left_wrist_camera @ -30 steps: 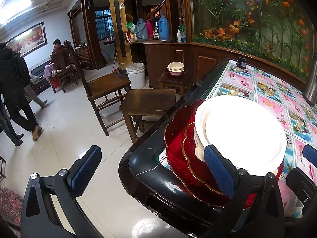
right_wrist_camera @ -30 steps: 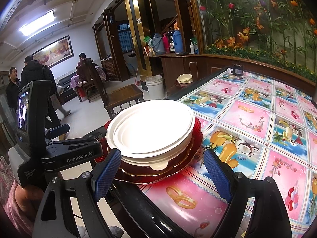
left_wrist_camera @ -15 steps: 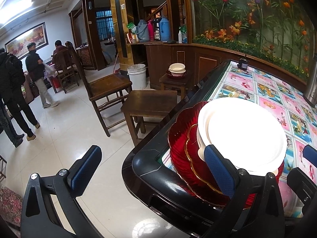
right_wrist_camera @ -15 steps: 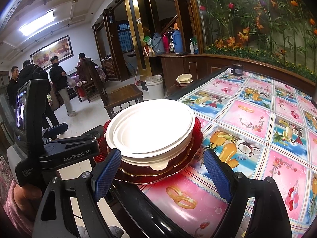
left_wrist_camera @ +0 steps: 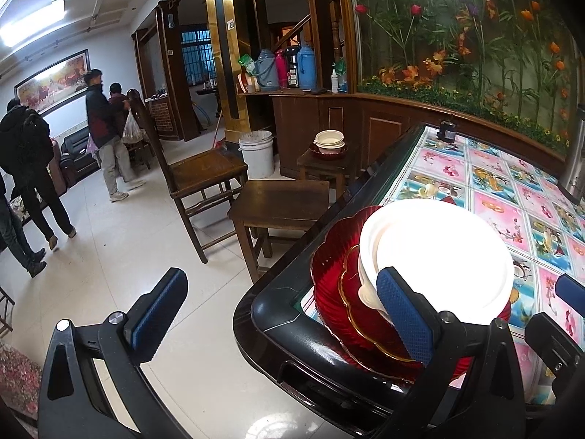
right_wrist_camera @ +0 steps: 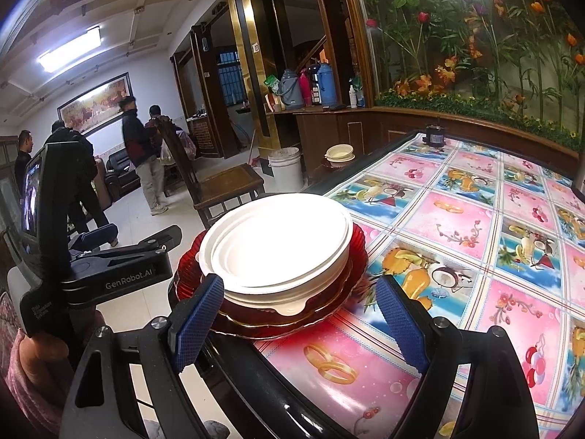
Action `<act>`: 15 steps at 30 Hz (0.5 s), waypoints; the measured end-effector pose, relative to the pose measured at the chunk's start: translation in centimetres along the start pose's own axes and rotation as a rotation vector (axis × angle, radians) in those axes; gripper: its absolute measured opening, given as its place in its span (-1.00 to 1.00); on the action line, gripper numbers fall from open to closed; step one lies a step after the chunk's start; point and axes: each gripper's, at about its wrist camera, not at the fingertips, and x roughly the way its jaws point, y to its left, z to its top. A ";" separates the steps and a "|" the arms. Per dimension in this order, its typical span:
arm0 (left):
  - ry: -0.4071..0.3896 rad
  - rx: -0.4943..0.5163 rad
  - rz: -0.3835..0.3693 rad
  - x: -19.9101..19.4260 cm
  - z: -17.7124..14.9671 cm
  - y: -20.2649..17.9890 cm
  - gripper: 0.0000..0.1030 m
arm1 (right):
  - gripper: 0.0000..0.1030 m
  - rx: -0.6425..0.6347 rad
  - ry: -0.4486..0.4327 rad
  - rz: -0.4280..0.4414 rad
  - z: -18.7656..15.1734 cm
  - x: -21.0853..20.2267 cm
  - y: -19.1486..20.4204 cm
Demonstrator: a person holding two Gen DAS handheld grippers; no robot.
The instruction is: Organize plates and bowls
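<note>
A stack of white plates (right_wrist_camera: 278, 241) rests on red glass plates (right_wrist_camera: 356, 256) at the near corner of the table (right_wrist_camera: 457, 219). The stack also shows in the left wrist view (left_wrist_camera: 438, 256), with the red plates (left_wrist_camera: 332, 267) under it. My right gripper (right_wrist_camera: 298, 323) is open and empty just in front of the stack. My left gripper (left_wrist_camera: 281, 314) is open and empty, left of the stack, with one finger over the floor and the other by the plates. It also shows in the right wrist view (right_wrist_camera: 120, 252).
A wooden stool (left_wrist_camera: 281, 201) and a chair (left_wrist_camera: 204, 172) stand left of the table. A small table farther back carries a white bowl on a red dish (left_wrist_camera: 329, 141). Three people (left_wrist_camera: 106, 135) stand across the room. A white bucket (left_wrist_camera: 257, 153) stands by the pillar.
Both grippers and the plate stack have hardly moved. The people in the background have walked across the room.
</note>
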 end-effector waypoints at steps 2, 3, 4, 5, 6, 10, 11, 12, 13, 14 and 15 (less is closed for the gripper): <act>-0.003 0.002 0.001 -0.2 0.0 0.0 1.00 | 0.68 -0.002 -0.001 0.001 0.0 -0.1 0.1; -0.004 0.002 0.000 -0.2 0.0 0.0 1.00 | 0.68 -0.004 -0.001 0.001 0.0 0.0 0.1; -0.004 0.001 -0.001 -0.2 0.0 0.0 1.00 | 0.68 -0.006 0.000 0.001 0.0 -0.1 0.2; -0.003 0.000 -0.002 -0.2 0.1 0.0 1.00 | 0.68 -0.007 0.001 0.001 0.0 0.0 0.2; -0.004 -0.001 -0.001 -0.2 0.1 0.0 1.00 | 0.68 -0.007 0.001 0.001 0.0 0.0 0.2; -0.001 0.003 0.000 -0.3 0.1 -0.1 1.00 | 0.68 -0.001 -0.004 0.001 0.0 0.0 0.2; -0.002 0.006 0.003 -0.4 0.1 -0.1 1.00 | 0.68 0.004 -0.006 0.002 0.0 0.0 0.1; -0.003 0.007 0.004 -0.4 0.1 -0.1 1.00 | 0.68 0.009 -0.007 0.003 0.0 0.0 0.0; -0.005 0.007 0.005 -0.5 0.1 -0.1 1.00 | 0.68 0.013 -0.006 0.004 0.0 0.0 -0.1; -0.007 0.006 0.006 -0.6 0.1 -0.1 1.00 | 0.68 0.017 -0.004 0.006 0.0 0.0 -0.1; -0.008 0.007 0.007 -0.7 0.1 0.0 1.00 | 0.68 0.018 -0.003 0.007 0.1 0.0 -0.2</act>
